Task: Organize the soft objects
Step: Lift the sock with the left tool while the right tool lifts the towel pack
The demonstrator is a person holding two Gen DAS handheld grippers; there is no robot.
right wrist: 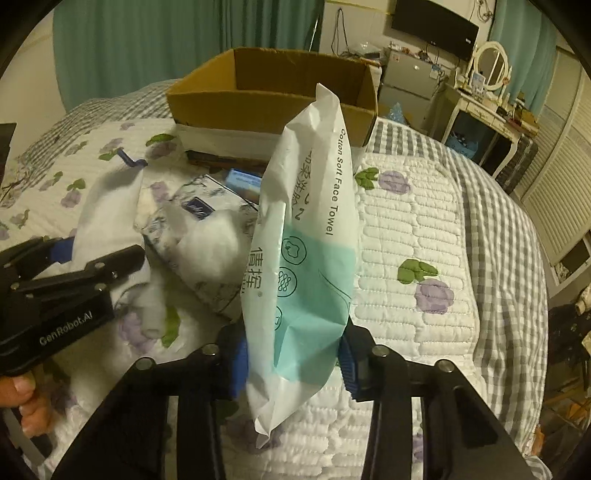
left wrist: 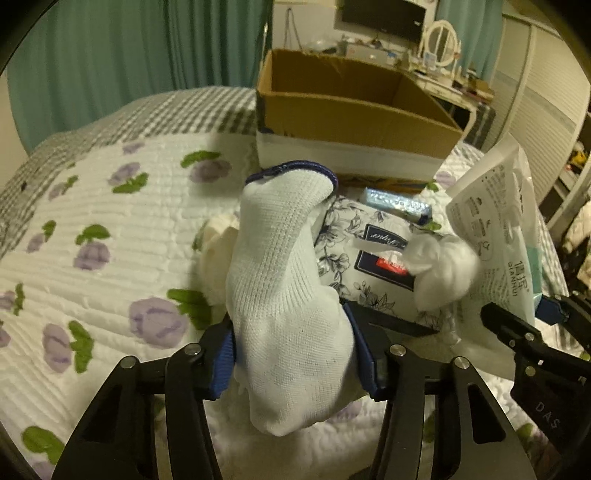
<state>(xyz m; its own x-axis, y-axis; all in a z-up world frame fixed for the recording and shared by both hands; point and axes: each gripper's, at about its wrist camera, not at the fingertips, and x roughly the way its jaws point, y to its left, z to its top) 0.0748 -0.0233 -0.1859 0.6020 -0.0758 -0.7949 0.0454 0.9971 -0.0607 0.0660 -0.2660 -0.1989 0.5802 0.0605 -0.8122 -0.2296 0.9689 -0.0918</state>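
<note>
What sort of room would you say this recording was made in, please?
Most likely a bedroom. The work happens on a bed with a floral quilt, a vanity table with an oval mirror stands at the far wall, and teal curtains hang behind the bed.

A bedroom in a home. A bed (right wrist: pixel 424 229) with a quilted cover of purple flowers and grey check fills the foreground. Teal curtains (right wrist: pixel 147 48) hang behind it. A dressing table (right wrist: pixel 491 114) with a round mirror (right wrist: pixel 491 66) stands at right, beside louvred wardrobe doors (right wrist: pixel 561 177). A dark screen (right wrist: pixel 434 24) is mounted on the far wall.
</note>
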